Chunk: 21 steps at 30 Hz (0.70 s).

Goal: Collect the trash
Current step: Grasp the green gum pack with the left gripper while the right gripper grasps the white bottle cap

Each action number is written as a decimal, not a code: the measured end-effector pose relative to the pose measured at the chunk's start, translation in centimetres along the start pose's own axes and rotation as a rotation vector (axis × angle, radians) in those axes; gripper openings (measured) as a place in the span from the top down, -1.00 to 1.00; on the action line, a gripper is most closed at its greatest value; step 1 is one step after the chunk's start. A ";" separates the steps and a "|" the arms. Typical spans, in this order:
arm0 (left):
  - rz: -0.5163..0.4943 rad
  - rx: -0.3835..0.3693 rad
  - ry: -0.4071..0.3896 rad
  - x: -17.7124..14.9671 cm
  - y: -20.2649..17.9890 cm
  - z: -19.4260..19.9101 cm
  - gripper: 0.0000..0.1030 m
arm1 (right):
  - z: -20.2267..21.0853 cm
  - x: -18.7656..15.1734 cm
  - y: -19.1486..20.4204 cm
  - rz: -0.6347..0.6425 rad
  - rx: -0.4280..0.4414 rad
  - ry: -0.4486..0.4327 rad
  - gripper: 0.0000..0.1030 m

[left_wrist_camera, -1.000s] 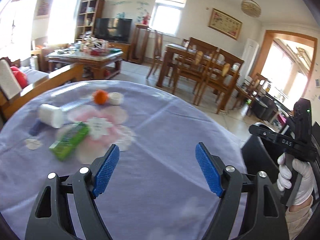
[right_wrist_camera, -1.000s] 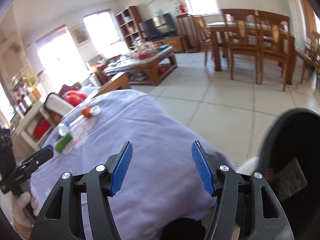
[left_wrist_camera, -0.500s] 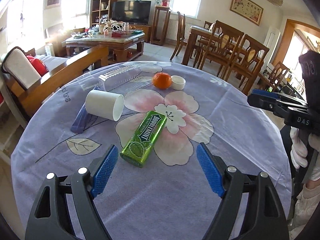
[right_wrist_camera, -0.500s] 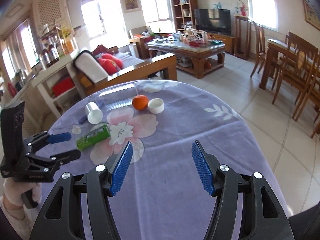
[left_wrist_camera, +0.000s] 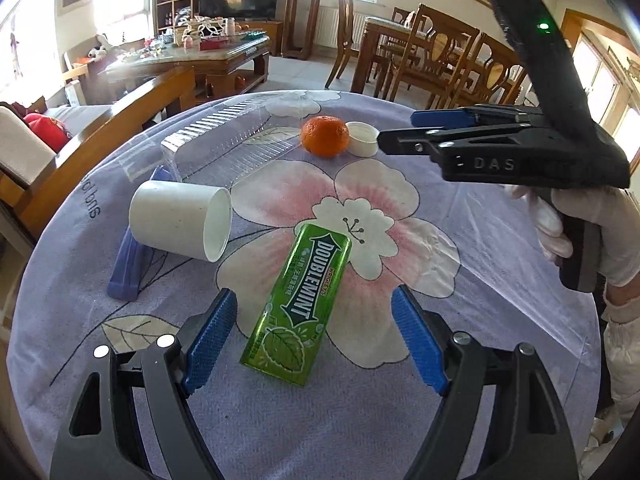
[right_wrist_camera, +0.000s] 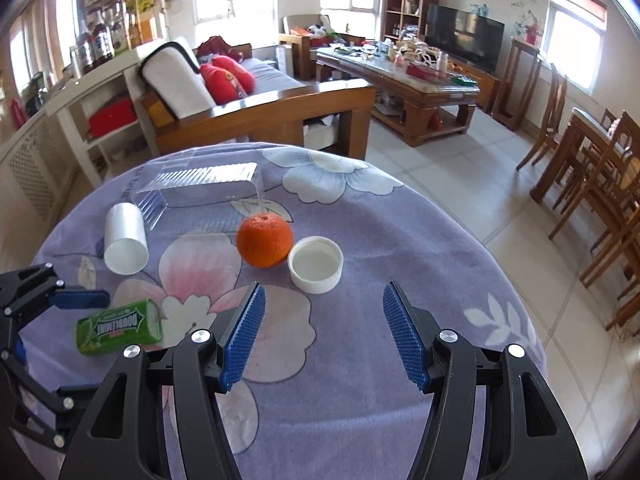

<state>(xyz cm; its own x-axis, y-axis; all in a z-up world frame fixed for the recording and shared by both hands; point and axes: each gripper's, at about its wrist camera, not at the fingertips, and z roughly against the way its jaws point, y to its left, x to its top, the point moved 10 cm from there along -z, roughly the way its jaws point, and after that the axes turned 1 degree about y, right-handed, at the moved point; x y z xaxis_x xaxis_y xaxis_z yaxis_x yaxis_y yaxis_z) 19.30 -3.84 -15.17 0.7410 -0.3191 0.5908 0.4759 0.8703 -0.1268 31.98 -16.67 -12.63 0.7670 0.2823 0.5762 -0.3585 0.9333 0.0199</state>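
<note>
A green Doublemint gum pack (left_wrist_camera: 302, 306) lies on the purple flowered tablecloth (left_wrist_camera: 460, 396), its near end between my open left gripper's (left_wrist_camera: 312, 338) fingers. A white paper cup (left_wrist_camera: 182, 220) lies on its side to the left. Behind it are a clear plastic tray (left_wrist_camera: 230, 142), an orange (left_wrist_camera: 325, 136) and a white lid (left_wrist_camera: 362, 138). My right gripper (right_wrist_camera: 322, 330) is open and empty, just short of the white lid (right_wrist_camera: 316, 264) and the orange (right_wrist_camera: 264, 240). The gum pack (right_wrist_camera: 120, 326) and the cup (right_wrist_camera: 125, 238) show at its left.
A blue flat packet (left_wrist_camera: 130, 254) lies under the cup. The round table's edge drops to a tiled floor (right_wrist_camera: 460, 184) on the right. A wooden sofa (right_wrist_camera: 260, 108) stands behind the table, and dining chairs (right_wrist_camera: 596, 184) stand at the far right.
Both grippers have swung from the black bin side back over the table and closed in: the left one onto the gum pack, the right one toward the lid and orange. Both stay open.
</note>
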 end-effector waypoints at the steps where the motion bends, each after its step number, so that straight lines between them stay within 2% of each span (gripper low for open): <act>1: 0.000 0.002 -0.005 0.1 0.2 0.1 -0.31 | -0.7 0.2 -0.1 0.008 -0.004 0.012 -0.19; 7: -0.017 0.027 -0.030 0.3 0.8 0.5 -0.01 | -3.6 0.6 -0.1 0.027 0.020 0.033 -0.19; 11: -0.004 0.033 -0.041 0.7 1.2 0.5 0.15 | -4.1 0.9 0.0 0.017 0.049 0.021 0.05; 13: 0.015 0.031 -0.045 0.9 1.3 0.5 0.31 | -4.1 0.9 0.0 0.014 0.050 0.015 0.22; 15: 0.029 0.025 -0.047 1.0 1.6 0.6 0.36 | -4.0 0.9 -0.2 0.004 0.054 0.015 0.30; 21: 0.056 0.008 -0.053 1.4 2.2 0.5 0.40 | -3.3 0.4 0.3 -0.014 0.072 0.026 0.30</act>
<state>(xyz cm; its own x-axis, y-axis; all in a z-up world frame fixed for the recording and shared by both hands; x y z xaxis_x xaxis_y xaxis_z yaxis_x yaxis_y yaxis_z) 21.13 -2.21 -14.16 0.7402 -0.2503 0.6241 0.4307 0.8892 -0.1543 33.93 -15.58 -15.10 0.7855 0.2754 0.5541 -0.3841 0.9191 0.0876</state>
